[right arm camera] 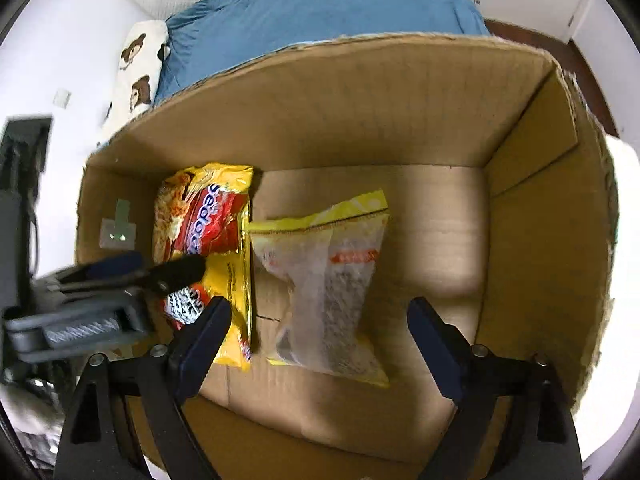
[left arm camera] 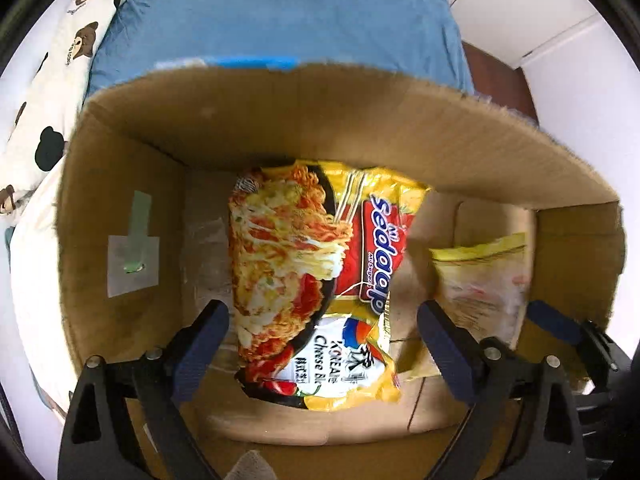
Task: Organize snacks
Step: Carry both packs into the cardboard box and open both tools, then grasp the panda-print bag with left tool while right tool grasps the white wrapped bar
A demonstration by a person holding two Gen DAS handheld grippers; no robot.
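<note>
A yellow-and-red Sedaap noodle packet (left arm camera: pixel 316 280) lies flat on the floor of an open cardboard box (left arm camera: pixel 248 120), at the end nearest the wall that carries a white label with a strip of green tape (left arm camera: pixel 132 256). In the right wrist view the same noodle packet (right arm camera: pixel 208 240) runs lengthwise from the box's far wall toward the near edge. Just beside it, toward the middle of the box, lies a clear snack bag with yellow trim (right arm camera: pixel 328 280), its contents grainy and dark behind the plastic; the two packages lie edge to edge, and whether they touch cannot be told. The left wrist view catches only part of that snack bag (left arm camera: pixel 480 280), on the side of the noodle packet away from the label.

The left gripper (left arm camera: pixel 322 344) hangs over the noodle packet with its jaws spread wide, one blue-padded finger on each side of the packet, gripping nothing. Seen from the right wrist, the left gripper (right arm camera: pixel 136 270) reaches into the box from the label end, its tips above the noodle packet's lower half. The right gripper (right arm camera: pixel 320 336) stands wide open above the near end of the snack bag and has hold of nothing.

The rest of the box floor (right arm camera: pixel 432 248), beyond the snack bag, is bare cardboard. Behind the box's far wall spreads a blue bedsheet (left arm camera: pixel 280 12), with a white bear-print pillow (left arm camera: pixel 52 92) past the label end.
</note>
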